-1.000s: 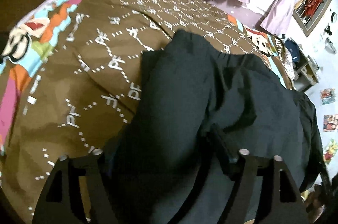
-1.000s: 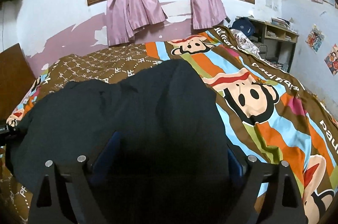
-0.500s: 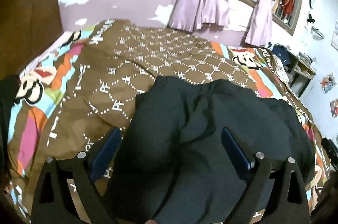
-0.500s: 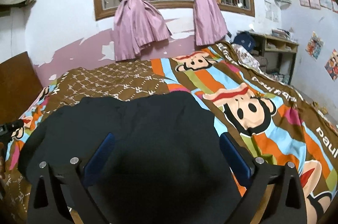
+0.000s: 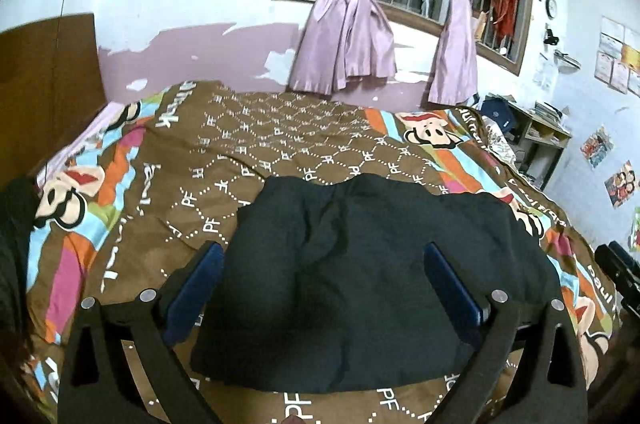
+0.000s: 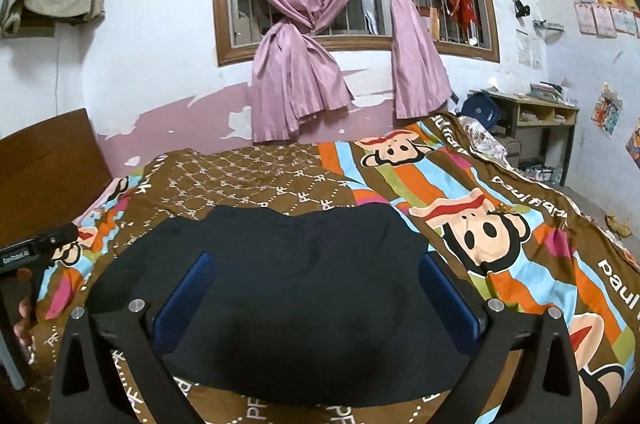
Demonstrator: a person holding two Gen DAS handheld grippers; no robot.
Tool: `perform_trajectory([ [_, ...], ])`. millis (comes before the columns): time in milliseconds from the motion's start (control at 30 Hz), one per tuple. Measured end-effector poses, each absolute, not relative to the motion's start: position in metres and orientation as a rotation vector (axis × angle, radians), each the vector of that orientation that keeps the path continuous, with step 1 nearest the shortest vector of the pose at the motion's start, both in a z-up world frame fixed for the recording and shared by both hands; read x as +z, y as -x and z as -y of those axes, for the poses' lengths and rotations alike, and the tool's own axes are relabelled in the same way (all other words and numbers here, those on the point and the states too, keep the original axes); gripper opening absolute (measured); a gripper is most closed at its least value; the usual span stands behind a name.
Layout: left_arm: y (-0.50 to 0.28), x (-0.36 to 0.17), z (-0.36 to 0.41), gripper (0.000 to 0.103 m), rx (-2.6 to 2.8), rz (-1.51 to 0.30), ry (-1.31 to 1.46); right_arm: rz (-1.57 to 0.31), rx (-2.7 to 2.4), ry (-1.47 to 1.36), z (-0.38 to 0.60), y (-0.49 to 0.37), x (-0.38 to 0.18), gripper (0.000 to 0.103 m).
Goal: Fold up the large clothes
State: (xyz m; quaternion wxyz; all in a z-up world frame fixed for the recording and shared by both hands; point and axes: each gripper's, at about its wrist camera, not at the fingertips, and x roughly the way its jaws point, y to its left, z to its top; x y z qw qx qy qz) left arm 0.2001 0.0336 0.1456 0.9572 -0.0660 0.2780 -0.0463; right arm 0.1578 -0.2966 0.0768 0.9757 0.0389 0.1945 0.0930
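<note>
White "PF" letters are repeating across the brown diamond pattern of the bedspread (image 5: 280,128), "paul" is running along its striped edge, and "GenRobot.AI" is showing on the left gripper (image 6: 24,252).

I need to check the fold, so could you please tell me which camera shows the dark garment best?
The left wrist view: the dark garment shows creases and nearly its whole outline on the bedspread. The right wrist view shows it darker, its creases barely visible.
</note>
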Motion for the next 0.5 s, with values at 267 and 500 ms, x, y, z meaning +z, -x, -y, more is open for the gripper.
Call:
perform_trajectory([
  [267, -0.167, 0.157, -0.028, 0.101, -0.116, -0.482, 0.108, -0.362, 0.222, -0.046, 0.279, -0.127, 0.080, 0.103],
  [500, -0.137, 0.160, -0.025, 0.101, -0.158, -0.423, 0.088, -0.318, 0.245, -0.035, 0.266, -0.099, 0.084, 0.103],
])
